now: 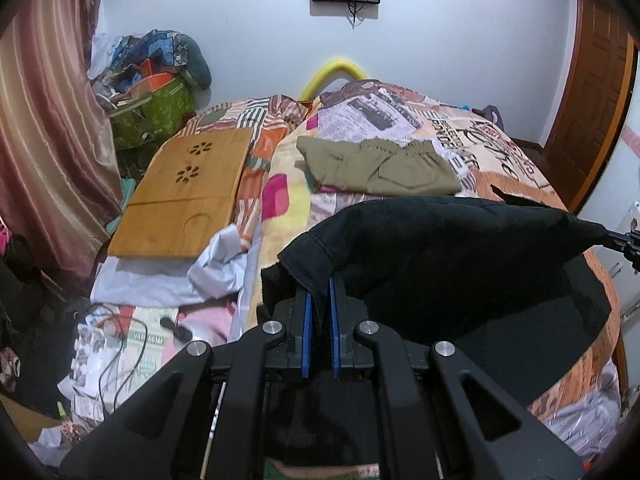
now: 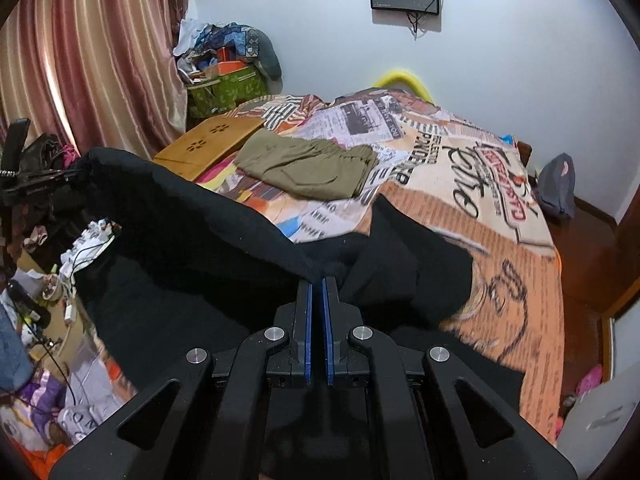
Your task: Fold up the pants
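Left tongs (image 1: 320,300) and right tongs (image 2: 319,292) each pinch an edge of the black pants (image 1: 460,256), stretched across frame centre above the bed (image 2: 500,280); folded olive pants (image 1: 380,168) lie behind.

Bare bedspread (image 2: 500,280) lies open ahead; folded olive pants (image 1: 380,166) and wooden tray (image 1: 188,196) seemingly block beyond.
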`<state>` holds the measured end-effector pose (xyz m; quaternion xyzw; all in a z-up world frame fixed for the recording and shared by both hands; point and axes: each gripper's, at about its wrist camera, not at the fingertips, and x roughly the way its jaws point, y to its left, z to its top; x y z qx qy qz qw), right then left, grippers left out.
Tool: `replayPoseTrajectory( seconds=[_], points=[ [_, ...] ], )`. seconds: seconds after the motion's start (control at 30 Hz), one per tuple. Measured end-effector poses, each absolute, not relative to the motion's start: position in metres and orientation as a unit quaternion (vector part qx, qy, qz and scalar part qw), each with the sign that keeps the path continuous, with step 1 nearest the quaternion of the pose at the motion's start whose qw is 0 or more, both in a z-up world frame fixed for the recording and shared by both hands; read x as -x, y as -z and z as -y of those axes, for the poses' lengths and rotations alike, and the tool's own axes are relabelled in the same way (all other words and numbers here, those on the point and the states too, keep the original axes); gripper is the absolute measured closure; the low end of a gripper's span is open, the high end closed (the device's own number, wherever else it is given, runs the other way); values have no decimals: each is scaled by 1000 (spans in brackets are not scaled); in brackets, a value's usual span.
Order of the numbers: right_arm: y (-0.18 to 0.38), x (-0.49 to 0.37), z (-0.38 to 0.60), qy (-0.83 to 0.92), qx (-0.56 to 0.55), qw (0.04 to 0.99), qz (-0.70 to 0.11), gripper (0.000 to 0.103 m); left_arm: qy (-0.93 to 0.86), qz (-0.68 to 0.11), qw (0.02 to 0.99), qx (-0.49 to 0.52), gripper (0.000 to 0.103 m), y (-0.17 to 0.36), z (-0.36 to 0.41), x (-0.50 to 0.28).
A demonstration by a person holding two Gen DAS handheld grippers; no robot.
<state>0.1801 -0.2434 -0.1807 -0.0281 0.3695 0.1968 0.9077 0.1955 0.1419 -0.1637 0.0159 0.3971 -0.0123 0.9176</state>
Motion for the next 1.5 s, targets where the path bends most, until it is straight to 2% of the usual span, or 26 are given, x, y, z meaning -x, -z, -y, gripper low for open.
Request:
replayPoseTrajectory(
  seconds=[0.33, 0.83, 1.07, 1.1, 1.17, 1.23, 1.27, 1.47, 1.5],
  points=[
    [209, -141, 241, -205, 2, 896, -395, 99, 14, -422, 906, 1, 96, 211, -153, -144],
    [255, -115, 234, -201, -18, 872, -446, 98, 0, -485, 874, 7, 96, 289, -157, -110],
    [249, -114, 236, -200, -23, 869, -453, 93, -23, -500, 865, 31, 94, 291, -169, -104],
    [248, -114, 237, -199, -24, 868, -454, 92, -26, -501, 865, 30, 93, 289, -170, -103],
    [245, -112, 240, -197, -28, 868, -455, 80, -39, -503, 863, 18, 88, 285, -172, -101],
    [238, -107, 245, -191, -32, 875, -443, 70, -54, -499, 865, 11, 76, 278, -174, -100],
    [235, -107, 246, -186, -30, 879, -438, 67, -58, -495, 867, 11, 73, 273, -176, -100],
    [214, -114, 260, -168, -29, 895, -413, 66, -74, -467, 881, 12, 68, 239, -174, -110],
    [211, -117, 261, -165, -29, 898, -408, 66, -74, -462, 884, 14, 64, 233, -172, -115]
  ],
)
